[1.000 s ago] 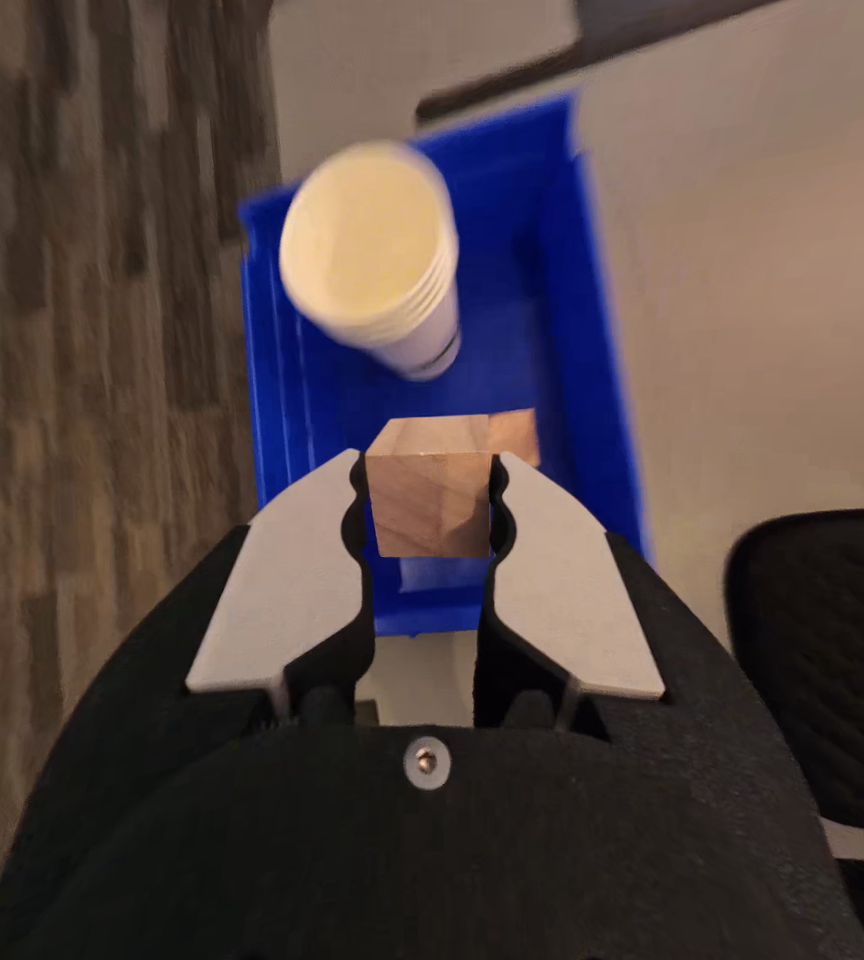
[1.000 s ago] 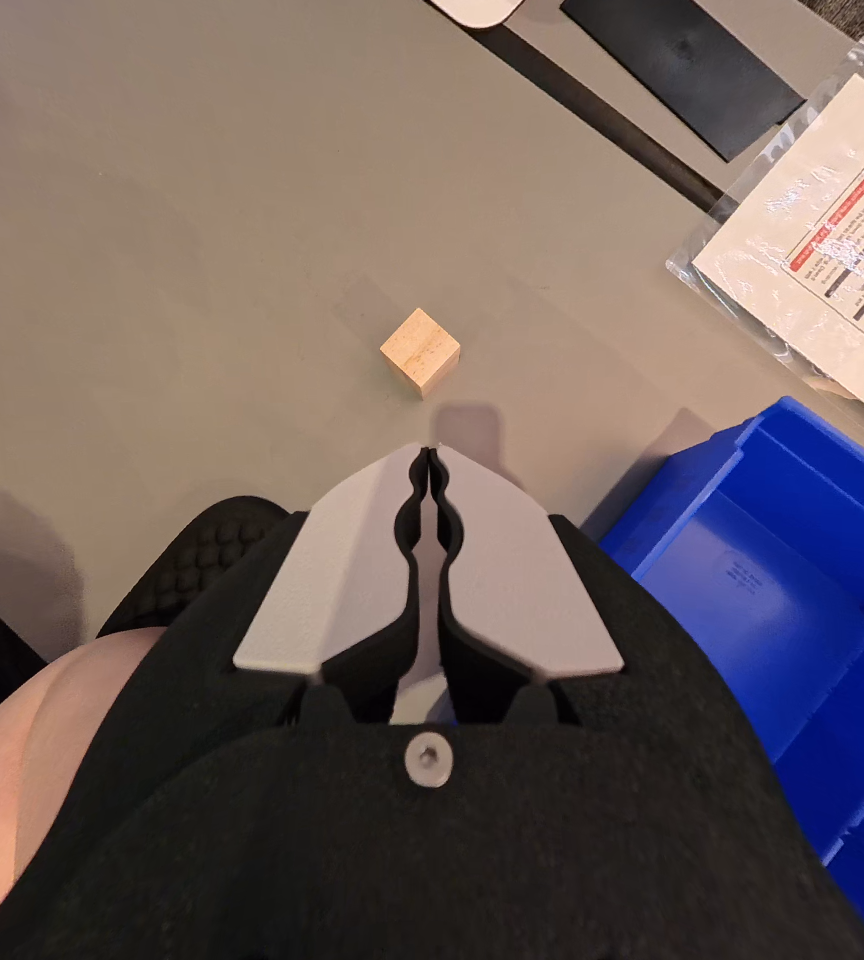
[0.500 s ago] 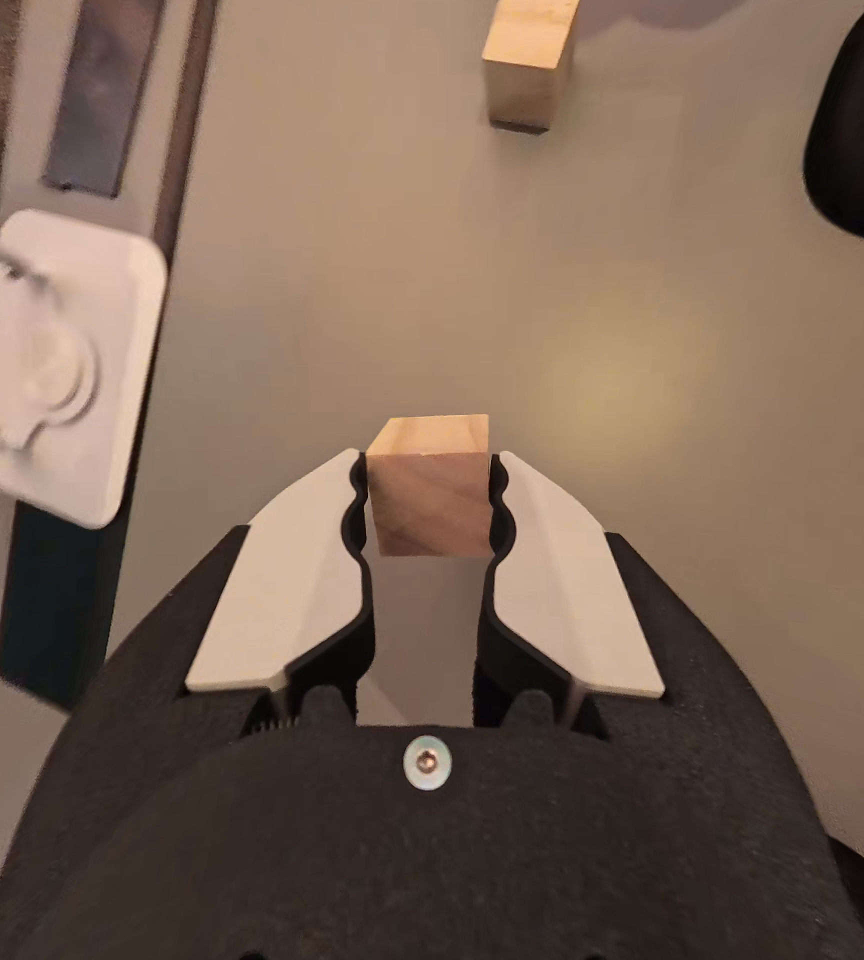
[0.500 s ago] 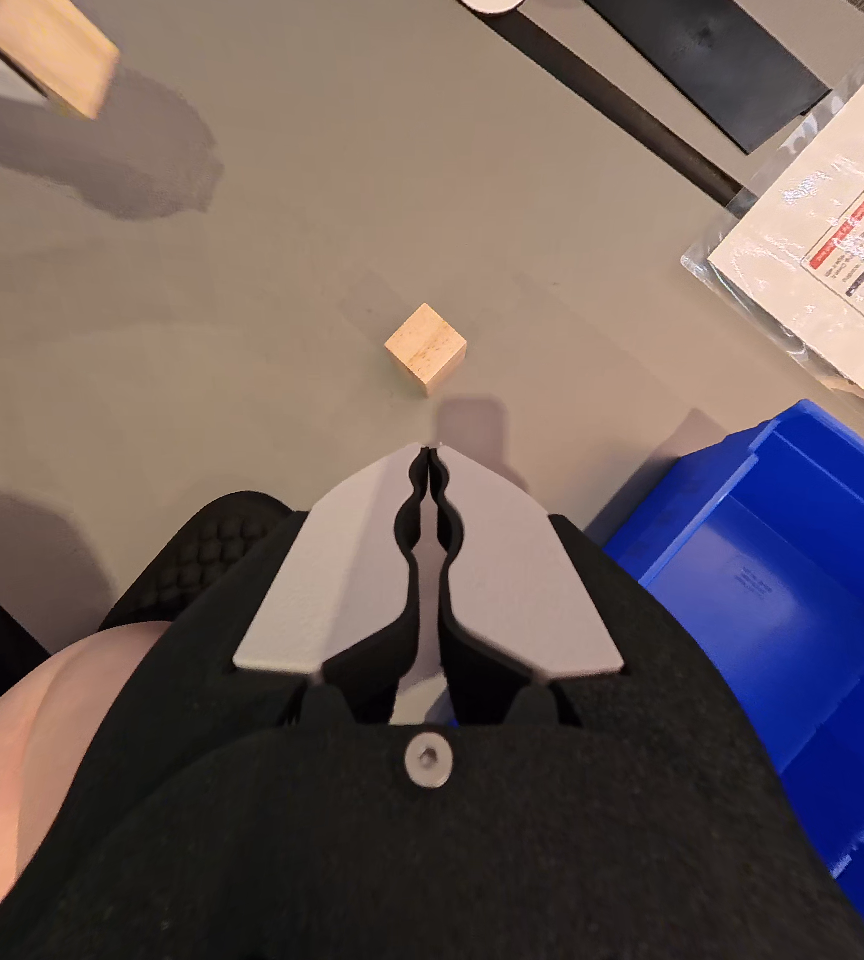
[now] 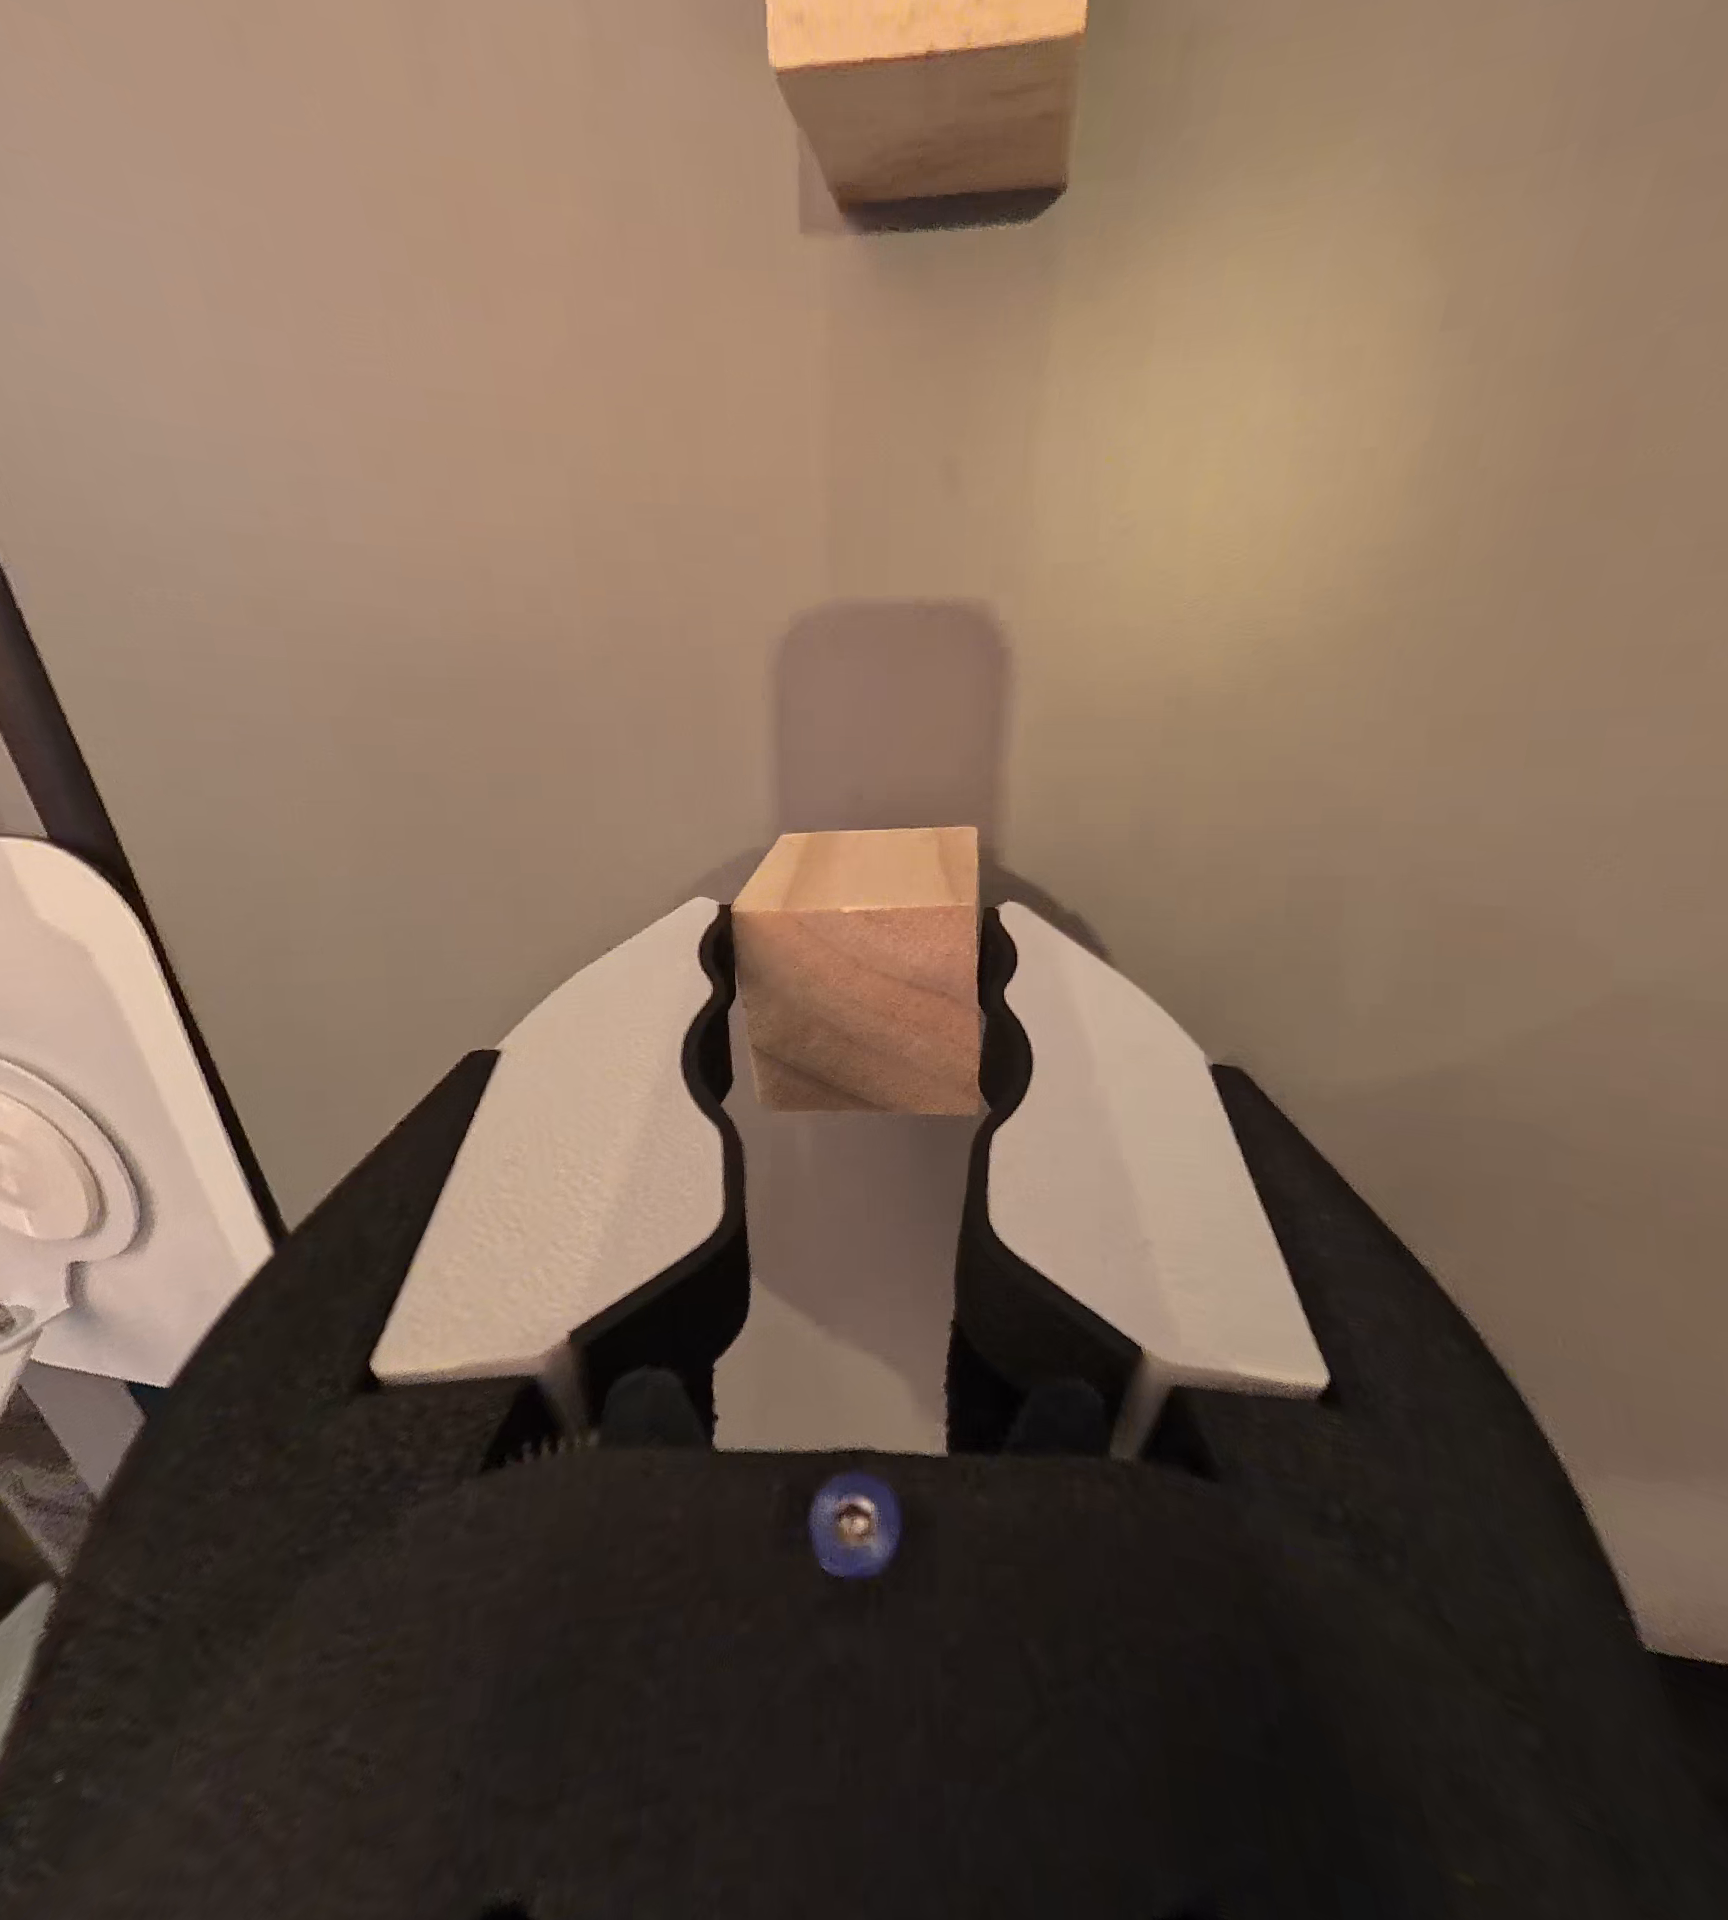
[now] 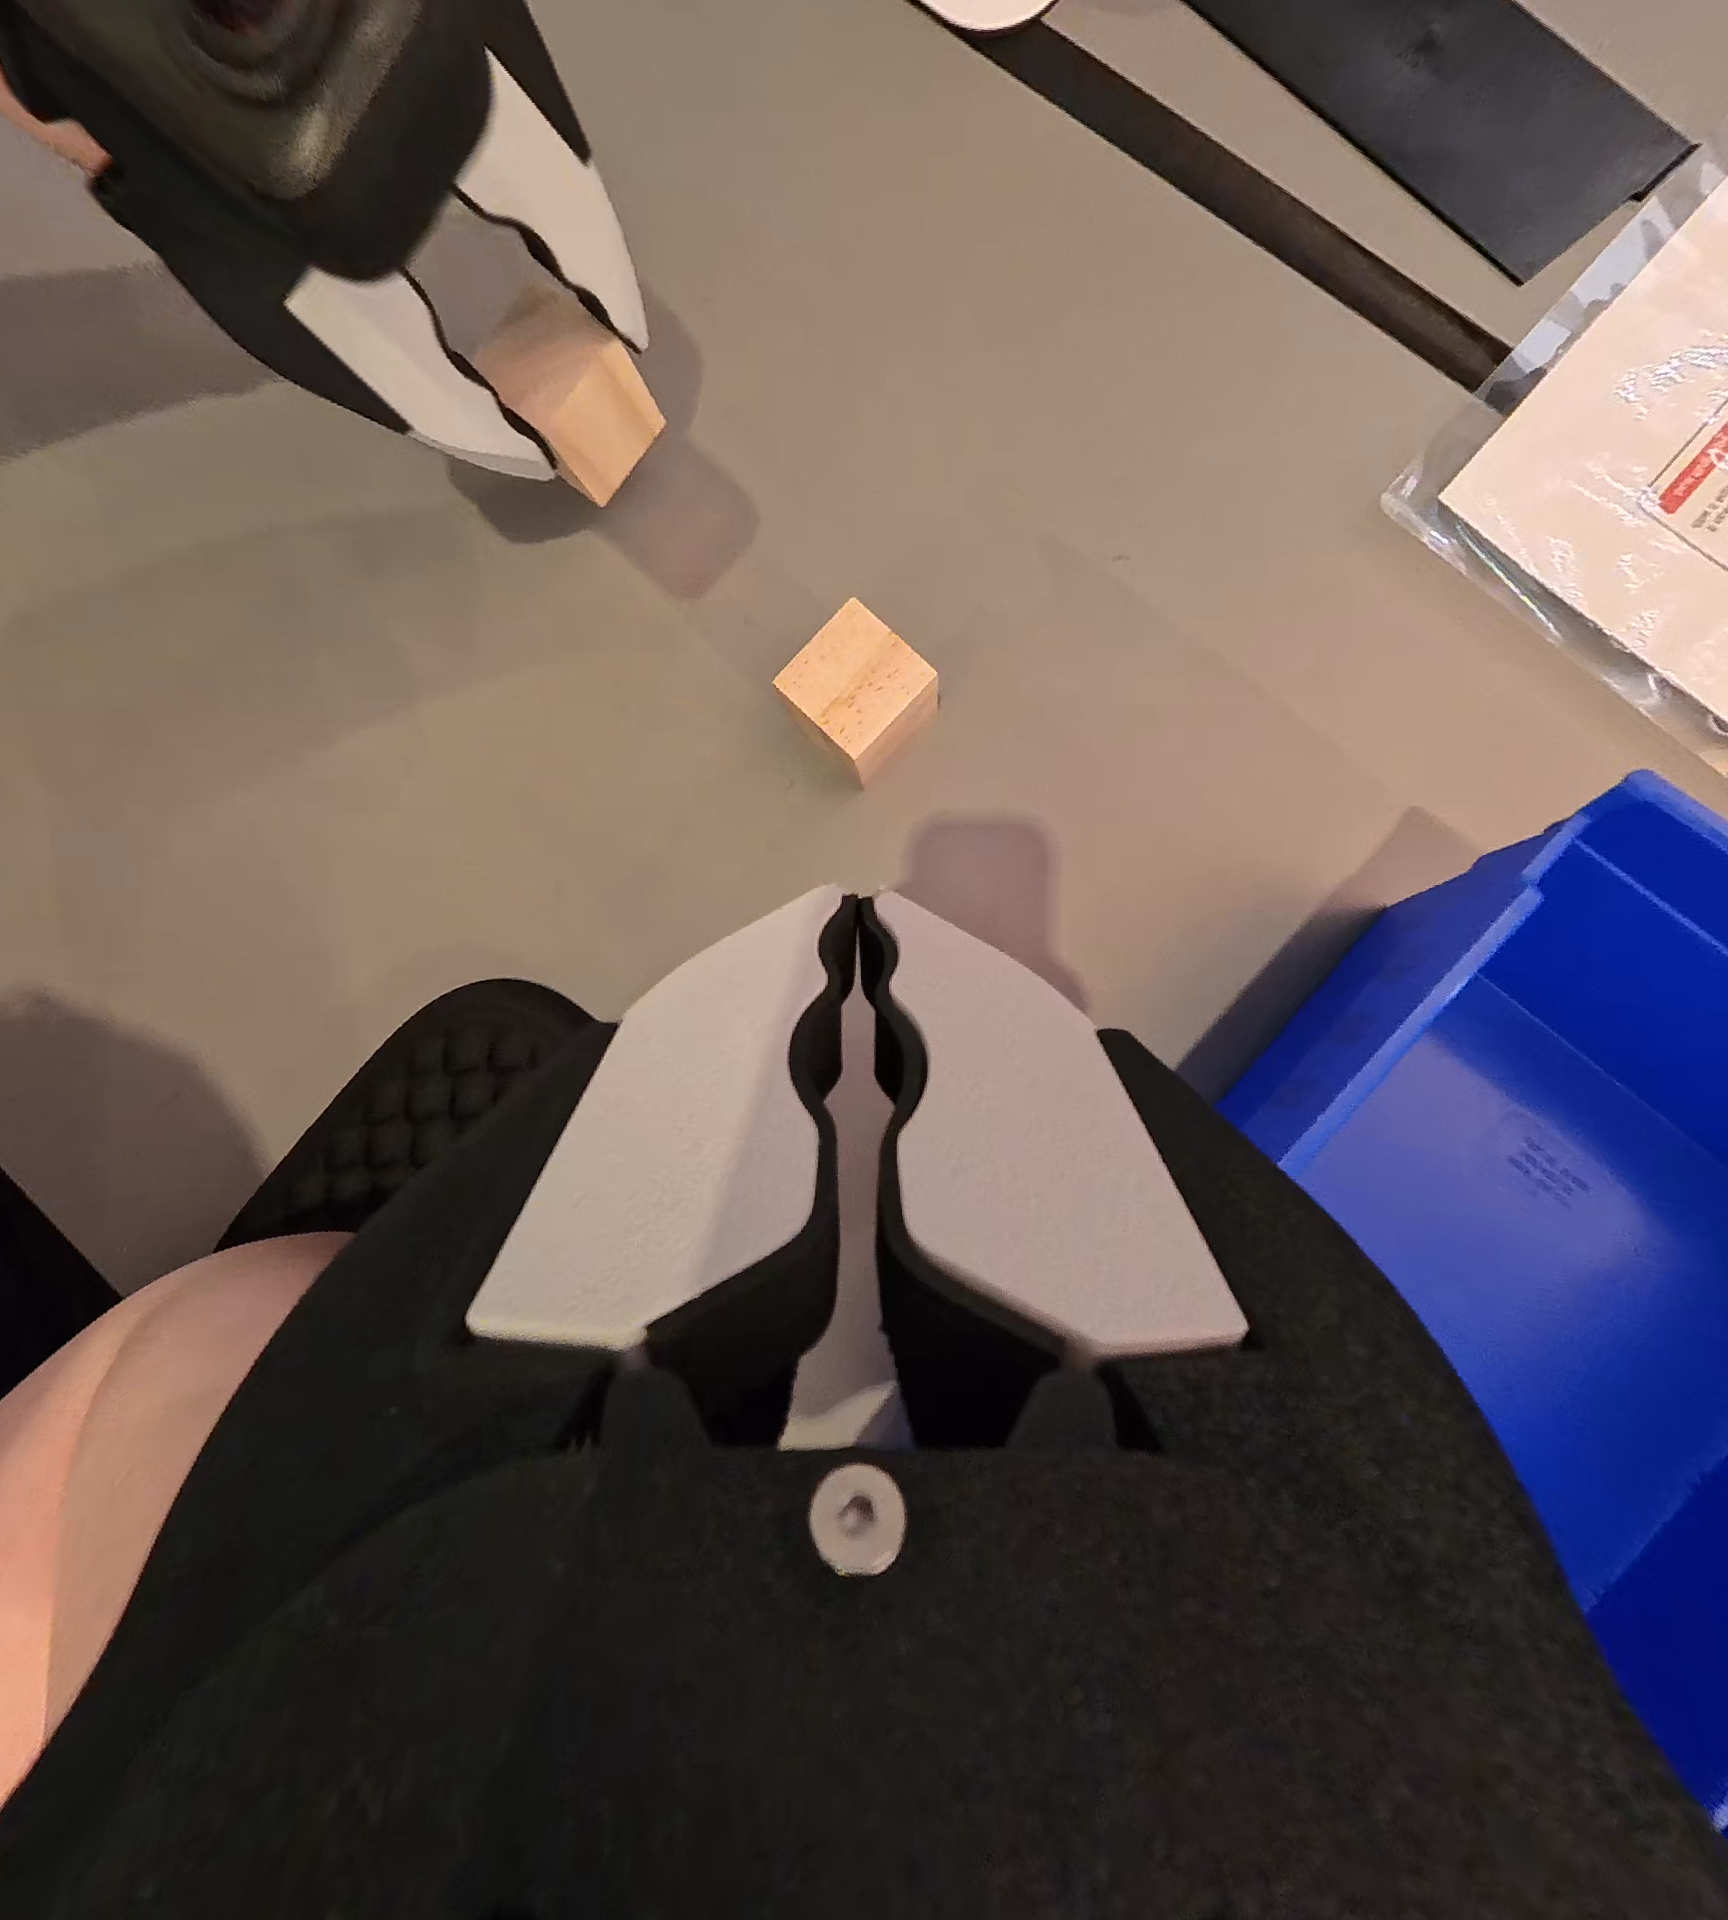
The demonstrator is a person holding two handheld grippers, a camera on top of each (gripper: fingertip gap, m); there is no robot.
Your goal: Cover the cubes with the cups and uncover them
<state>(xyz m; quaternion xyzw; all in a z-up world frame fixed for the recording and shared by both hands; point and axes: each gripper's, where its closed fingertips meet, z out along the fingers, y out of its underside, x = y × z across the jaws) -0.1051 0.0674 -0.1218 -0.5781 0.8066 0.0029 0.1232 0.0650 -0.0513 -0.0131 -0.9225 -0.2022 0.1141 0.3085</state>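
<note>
Pinching a cube (image 5: 860,987) just above the table (image 5: 424,520), left gripper (image 5: 860,920) nears 2nd cube (image 6: 855,686); right gripper (image 6: 858,899) pressed together, empty.

Looked like an office or lab workspace: plain grey counter (image 6: 320,727), blue plastic storage bin (image 6: 1587,1195), bagged printed sheet (image 6: 1670,499), black mesh chair (image 6: 403,1122) at the counter edge.

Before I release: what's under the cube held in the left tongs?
Bare grey table and shadow surround the held wooden cube; its underside is hidden, so contact with the table is unclear.
</note>
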